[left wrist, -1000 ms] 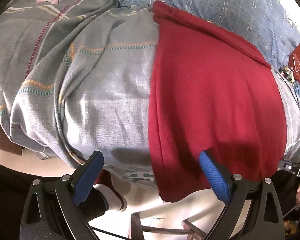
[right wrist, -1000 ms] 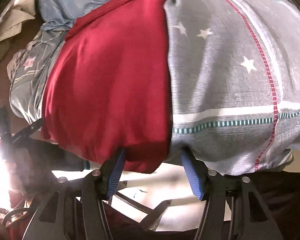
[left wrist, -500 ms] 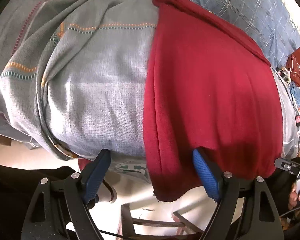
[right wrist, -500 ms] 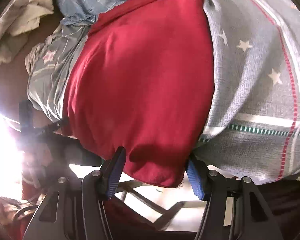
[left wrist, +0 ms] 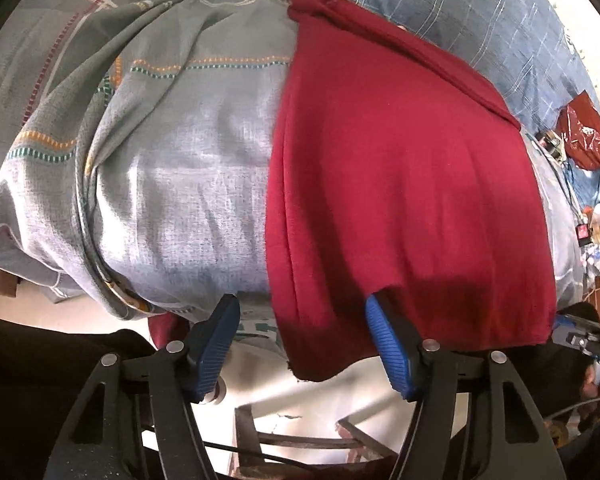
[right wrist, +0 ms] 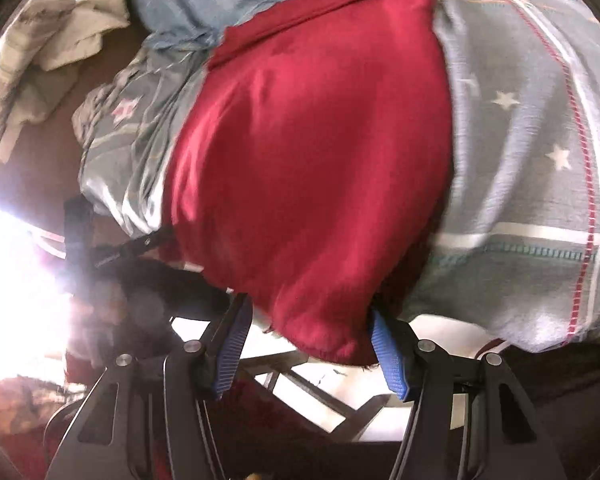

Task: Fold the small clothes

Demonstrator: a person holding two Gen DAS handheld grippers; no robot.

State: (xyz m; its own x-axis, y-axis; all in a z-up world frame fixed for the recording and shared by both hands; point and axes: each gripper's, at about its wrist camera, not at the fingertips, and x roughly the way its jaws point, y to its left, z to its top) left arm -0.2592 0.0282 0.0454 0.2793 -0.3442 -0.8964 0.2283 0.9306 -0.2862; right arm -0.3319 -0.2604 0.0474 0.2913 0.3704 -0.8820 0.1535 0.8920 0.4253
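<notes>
A dark red garment (left wrist: 404,184) lies spread on a grey patterned bedsheet (left wrist: 172,148), its near hem hanging over the bed edge. My left gripper (left wrist: 300,340) is open, its jaws straddling the hem's left corner, the right pad under the cloth. In the right wrist view the same red garment (right wrist: 312,160) fills the middle. My right gripper (right wrist: 308,348) is open around the garment's near corner, which hangs between the blue pads. The view is blurred.
A blue checked cloth (left wrist: 460,12) lies behind the garment. A red plastic bag (left wrist: 584,140) and small clutter sit at the far right. Crumpled pale clothes (right wrist: 48,52) lie at the far left. Below the bed edge are a pale floor and a metal frame (left wrist: 300,440).
Both grippers have moved in toward the garment's near hem. The right gripper shifted left so that the red corner now sits between its jaws. Both stay open.
</notes>
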